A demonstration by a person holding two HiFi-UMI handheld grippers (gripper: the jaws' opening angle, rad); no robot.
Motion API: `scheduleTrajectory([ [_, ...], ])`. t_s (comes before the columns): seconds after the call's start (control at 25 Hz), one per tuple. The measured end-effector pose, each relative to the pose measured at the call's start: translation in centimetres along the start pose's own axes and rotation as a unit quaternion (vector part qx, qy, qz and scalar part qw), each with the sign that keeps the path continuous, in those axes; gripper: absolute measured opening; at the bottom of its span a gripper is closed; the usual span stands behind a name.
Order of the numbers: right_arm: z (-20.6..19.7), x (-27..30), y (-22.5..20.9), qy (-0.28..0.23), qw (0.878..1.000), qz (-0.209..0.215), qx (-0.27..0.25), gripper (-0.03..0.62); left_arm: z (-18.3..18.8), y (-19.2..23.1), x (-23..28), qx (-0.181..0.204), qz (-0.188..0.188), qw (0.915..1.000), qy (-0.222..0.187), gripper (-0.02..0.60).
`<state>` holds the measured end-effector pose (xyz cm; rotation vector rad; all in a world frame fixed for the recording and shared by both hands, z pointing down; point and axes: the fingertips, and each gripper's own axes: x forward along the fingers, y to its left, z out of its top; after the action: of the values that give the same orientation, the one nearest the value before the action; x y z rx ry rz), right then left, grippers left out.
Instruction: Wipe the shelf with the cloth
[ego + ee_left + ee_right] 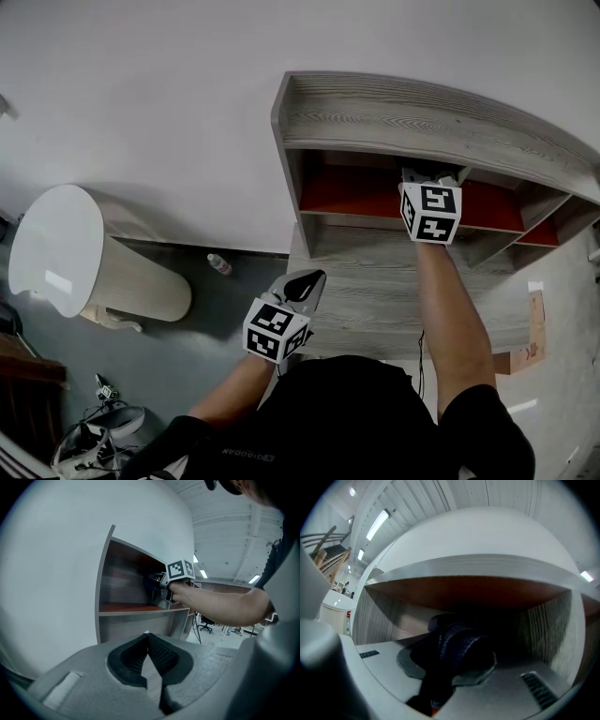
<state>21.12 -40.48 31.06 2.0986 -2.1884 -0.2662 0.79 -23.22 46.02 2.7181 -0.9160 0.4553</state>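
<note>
- The cloth [457, 641], dark blue and bunched into folds, sits between the jaws of the right gripper [451, 656], which are clamped on it; the wad bulges out past the jaw tips.
- Cloth and jaws are inside the upper compartment of the shelf [487, 565], under its reddish-brown ceiling and between wood-grain side walls. Whether the cloth presses on the compartment's floor or back cannot be told in the dark there.
- In the head view the right gripper [433, 180] reaches into that opening with its marker cube just outside the front edge and the bare forearm [450, 319] stretched out behind it.
- The shelf [394, 122] is grey wood-grain with a red-lined inside and stands against a white wall [150, 103]. A wider lower board runs in front of the compartment.
- The left gripper [307, 283] hangs over the left front part of that lower board, well apart from the right one. In its own view the left gripper [148, 638] has its black pads meeting at the tips, with nothing held between them.
- Left of the shelf, on the dark floor [216, 309], lies a small bottle [218, 264], and farther left stands a white-topped stand [56, 248].
</note>
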Motion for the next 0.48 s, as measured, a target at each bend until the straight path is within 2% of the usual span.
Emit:
scheduleTrajectory([
  [0.32,-0.13,-0.10,-0.06,-0.002,1.000,-0.001,-0.004,0.100,-0.14,0.21,-0.31,0.001,0.005,1.0000,0.000,0.008],
  [0.48,-0.03,-0.31,0.22,-0.008,1.000,0.007,0.011,0.100,-0.16,0.20,-0.56,0.003,0.006,1.0000,0.001,0.008],
])
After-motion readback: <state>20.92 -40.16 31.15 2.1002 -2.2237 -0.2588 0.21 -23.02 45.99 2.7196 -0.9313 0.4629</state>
